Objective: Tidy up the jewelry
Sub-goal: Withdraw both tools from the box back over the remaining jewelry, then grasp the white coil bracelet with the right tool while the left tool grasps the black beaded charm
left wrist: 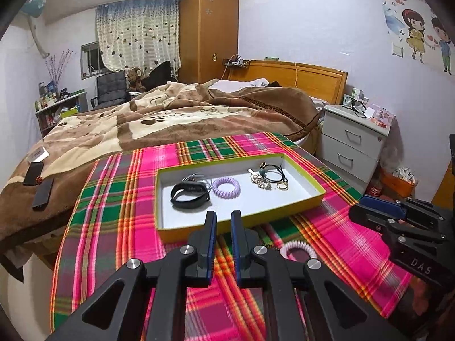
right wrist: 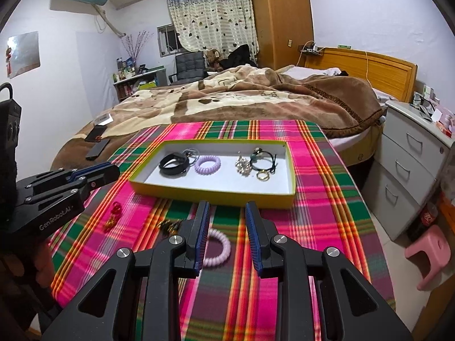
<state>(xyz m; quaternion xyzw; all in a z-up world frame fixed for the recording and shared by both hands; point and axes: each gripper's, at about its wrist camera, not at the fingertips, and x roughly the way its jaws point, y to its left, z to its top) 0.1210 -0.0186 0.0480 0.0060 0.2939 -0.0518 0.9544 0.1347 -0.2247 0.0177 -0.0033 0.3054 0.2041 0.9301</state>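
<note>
A yellow-rimmed tray [left wrist: 241,223] [right wrist: 210,193] lies on the plaid cloth. It holds a black band [left wrist: 189,194] [right wrist: 173,163], a purple coil hair tie [left wrist: 226,186] [right wrist: 207,164], a black cord bracelet [left wrist: 273,173] [right wrist: 263,157], a gold ring [left wrist: 282,185] [right wrist: 263,175] and a sparkly piece [left wrist: 260,182] [right wrist: 243,165]. In front of the tray, a pink coil hair tie [left wrist: 298,248] [right wrist: 219,248], a red piece [right wrist: 113,216] and a dark gold piece [right wrist: 170,224] lie on the cloth. My left gripper [left wrist: 223,216] [right wrist: 112,170] has a narrow empty gap. My right gripper [right wrist: 227,207] [left wrist: 358,203] hangs open above the pink tie.
The plaid cloth [right wrist: 312,199] covers a table next to a bed with a brown blanket [left wrist: 170,119]. Two phones [left wrist: 37,182] lie on the bed. A grey nightstand [right wrist: 409,170], a pink stool [right wrist: 429,253] and a cola bottle [right wrist: 426,216] stand at the right.
</note>
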